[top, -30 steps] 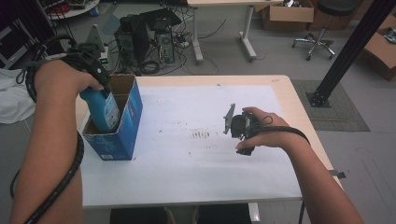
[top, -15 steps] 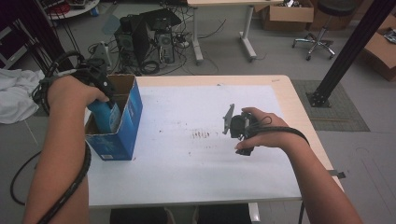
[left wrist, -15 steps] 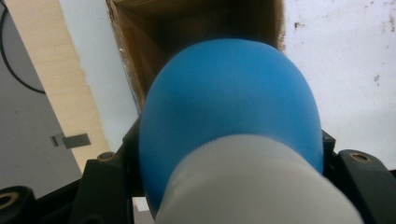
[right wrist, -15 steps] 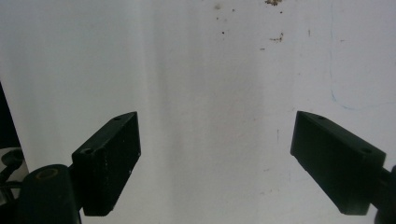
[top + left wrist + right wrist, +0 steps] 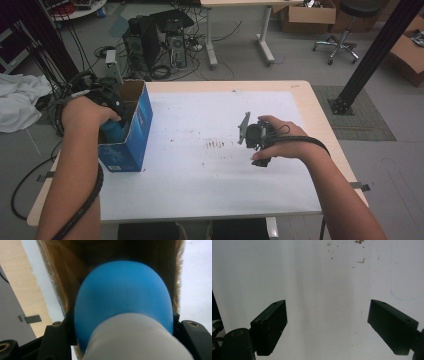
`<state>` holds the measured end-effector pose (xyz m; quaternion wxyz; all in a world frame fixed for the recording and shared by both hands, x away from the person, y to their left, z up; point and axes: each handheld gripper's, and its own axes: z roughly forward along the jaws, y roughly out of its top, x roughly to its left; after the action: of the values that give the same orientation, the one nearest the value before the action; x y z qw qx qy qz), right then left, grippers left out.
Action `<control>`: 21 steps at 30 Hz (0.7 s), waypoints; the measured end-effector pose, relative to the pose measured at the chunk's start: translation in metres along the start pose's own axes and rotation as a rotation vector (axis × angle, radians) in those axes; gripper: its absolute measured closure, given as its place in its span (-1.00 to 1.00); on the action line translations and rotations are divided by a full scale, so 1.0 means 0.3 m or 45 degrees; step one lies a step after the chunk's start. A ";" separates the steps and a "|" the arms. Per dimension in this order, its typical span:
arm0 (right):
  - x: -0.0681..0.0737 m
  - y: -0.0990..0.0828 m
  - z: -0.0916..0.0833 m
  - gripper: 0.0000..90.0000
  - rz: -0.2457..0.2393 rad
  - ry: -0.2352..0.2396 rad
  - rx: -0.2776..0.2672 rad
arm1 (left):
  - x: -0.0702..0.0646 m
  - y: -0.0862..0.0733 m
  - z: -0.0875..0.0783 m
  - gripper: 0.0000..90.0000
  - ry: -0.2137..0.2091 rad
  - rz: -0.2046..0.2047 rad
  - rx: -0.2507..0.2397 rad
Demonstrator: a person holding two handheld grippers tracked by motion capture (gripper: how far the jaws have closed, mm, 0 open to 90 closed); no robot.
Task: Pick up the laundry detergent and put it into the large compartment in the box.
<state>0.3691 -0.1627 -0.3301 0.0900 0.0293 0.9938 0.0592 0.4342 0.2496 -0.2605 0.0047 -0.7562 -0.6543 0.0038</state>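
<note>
Left gripper [image 5: 112,107] lowered into the open top of the blue cardboard box [image 5: 135,135] at the bench's [image 5: 200,87] left edge, jaws clamped on a blue bottle [image 5: 123,297] with a white cap [image 5: 135,340]. Bottle squarely between the jaws, filling the gap, pointing down between the brown inner walls; bottom contact probably not made, hard to tell. Right gripper [image 5: 327,322] held over the white sheet [image 5: 210,170], jaws spread wide, holding nothing.

the box [image 5: 131,131] stands on the surface [image 5: 200,200] at its left edge. the left gripper [image 5: 107,117] reaches down into the box with the bottle [image 5: 123,297] between its jaws. the right gripper [image 5: 250,134] sits well right of the box, above the sheet [image 5: 210,175].
</note>
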 end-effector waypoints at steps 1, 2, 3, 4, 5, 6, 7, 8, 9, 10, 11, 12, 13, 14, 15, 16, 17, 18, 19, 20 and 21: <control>0.001 0.001 0.001 -0.64 0.000 0.001 0.001 | 0.000 0.000 0.008 -0.12 0.003 0.003 0.003; 0.001 0.001 0.003 -0.64 -0.003 0.001 0.001 | -0.002 0.001 0.016 -0.12 0.006 0.004 0.000; 0.001 0.002 0.004 -0.64 -0.003 0.002 0.000 | -0.003 0.001 0.024 -0.12 0.010 0.006 0.004; 0.001 0.002 0.004 -0.64 -0.004 0.002 0.000 | -0.007 0.002 0.033 -0.12 0.014 0.005 0.002; 0.002 0.002 0.005 -0.64 -0.002 0.003 -0.004 | -0.007 0.003 0.039 -0.12 0.015 0.009 0.004; 0.002 0.003 0.005 -0.64 0.000 0.002 -0.001 | -0.009 0.003 0.047 -0.12 0.011 0.004 0.006; 0.002 0.003 0.005 -0.64 -0.002 0.003 -0.002 | -0.009 0.004 0.053 -0.12 0.010 0.011 0.011; 0.003 0.003 0.005 -0.64 -0.004 0.004 0.000 | -0.010 0.004 0.061 -0.12 0.007 0.010 0.011; 0.003 0.003 0.005 -0.64 -0.003 0.003 0.000 | -0.011 0.004 0.067 -0.12 0.000 0.007 0.016; 0.003 0.003 0.004 -0.64 -0.004 0.000 0.002 | -0.010 0.004 0.072 -0.12 0.004 0.013 0.017; 0.003 0.002 0.003 -0.64 -0.004 0.001 0.000 | -0.011 0.004 0.077 -0.12 0.003 0.007 0.018; 0.003 0.001 0.002 -0.64 -0.002 -0.001 0.002 | -0.011 0.004 0.082 -0.12 0.013 0.013 0.015; 0.003 0.000 0.002 -0.64 0.000 -0.001 0.001 | -0.012 0.004 0.086 -0.12 0.013 0.011 0.014; 0.003 0.000 0.002 -0.64 0.000 0.000 0.001 | -0.011 0.005 0.091 -0.12 0.020 0.014 0.014; 0.004 0.000 0.002 -0.64 0.001 -0.001 -0.002 | -0.011 0.005 0.096 -0.12 0.023 0.016 0.012; 0.005 -0.001 0.001 -0.64 0.000 -0.002 -0.002 | -0.011 0.005 0.098 -0.12 0.022 0.017 0.012; 0.005 -0.001 0.001 -0.64 -0.002 -0.001 0.000 | -0.010 0.005 0.099 -0.12 0.020 0.015 0.008; 0.005 -0.001 0.000 -0.64 -0.002 -0.002 0.000 | -0.011 0.005 0.098 -0.12 0.020 0.015 0.003; 0.005 -0.002 0.000 -0.64 -0.003 -0.003 0.000 | -0.012 0.005 0.097 -0.12 0.018 0.013 0.005; 0.005 -0.003 0.000 -0.64 0.001 -0.003 0.002 | -0.012 0.006 0.098 -0.12 0.024 0.020 0.004; 0.005 -0.003 0.000 -0.64 0.001 -0.004 0.002 | -0.012 0.006 0.099 -0.12 0.023 0.020 0.004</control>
<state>0.3677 -0.1635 -0.3305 0.0915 0.0300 0.9936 0.0584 0.4349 0.2457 -0.2901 0.0119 -0.7614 -0.6482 -0.0020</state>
